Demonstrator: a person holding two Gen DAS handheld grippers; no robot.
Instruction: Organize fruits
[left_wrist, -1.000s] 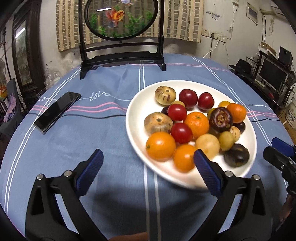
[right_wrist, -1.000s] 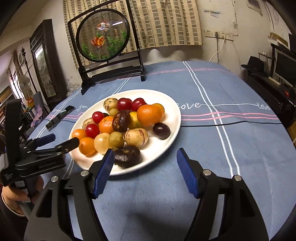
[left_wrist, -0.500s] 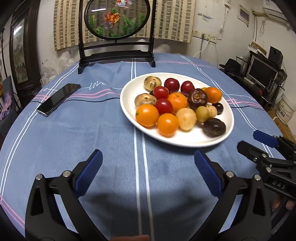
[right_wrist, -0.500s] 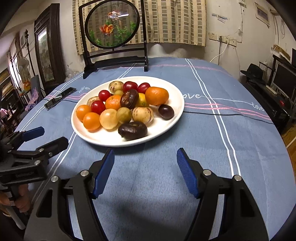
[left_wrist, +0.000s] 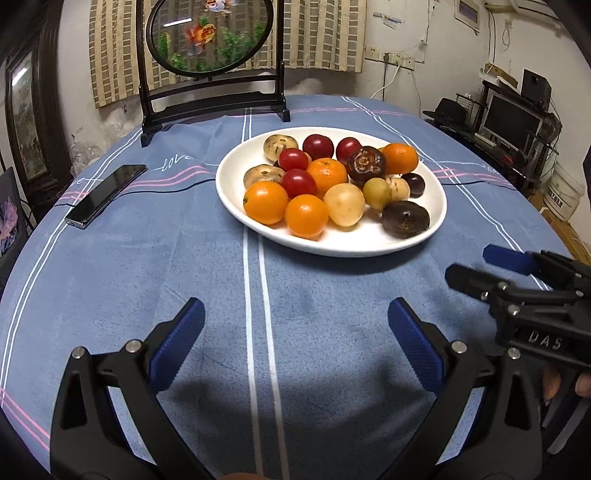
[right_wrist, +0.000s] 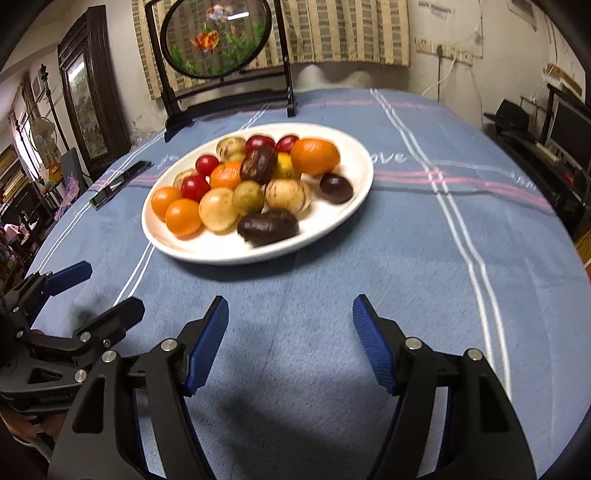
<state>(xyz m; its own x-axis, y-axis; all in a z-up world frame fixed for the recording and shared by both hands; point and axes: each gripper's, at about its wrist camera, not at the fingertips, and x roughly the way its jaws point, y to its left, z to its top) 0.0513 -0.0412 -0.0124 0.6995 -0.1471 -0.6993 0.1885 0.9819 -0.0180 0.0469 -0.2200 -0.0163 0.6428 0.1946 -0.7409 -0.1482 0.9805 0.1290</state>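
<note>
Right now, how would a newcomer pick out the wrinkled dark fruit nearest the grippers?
Find the white plate on the blue tablecloth. On its near right rim lies the wrinkled dark fruit, alone, flatter and larger than the smooth dark plum behind it.

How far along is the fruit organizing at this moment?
Nothing looks done: all the fruit sits mixed on the plate. Nothing is in hand; the left hand-held gripper and right hand-held gripper are open and empty, short of the plate. All the organizing remains.

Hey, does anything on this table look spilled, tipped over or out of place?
Nothing stands out. All the fruit sits piled on the white plate, none on the cloth, and the phone lies flat beside it.
</note>
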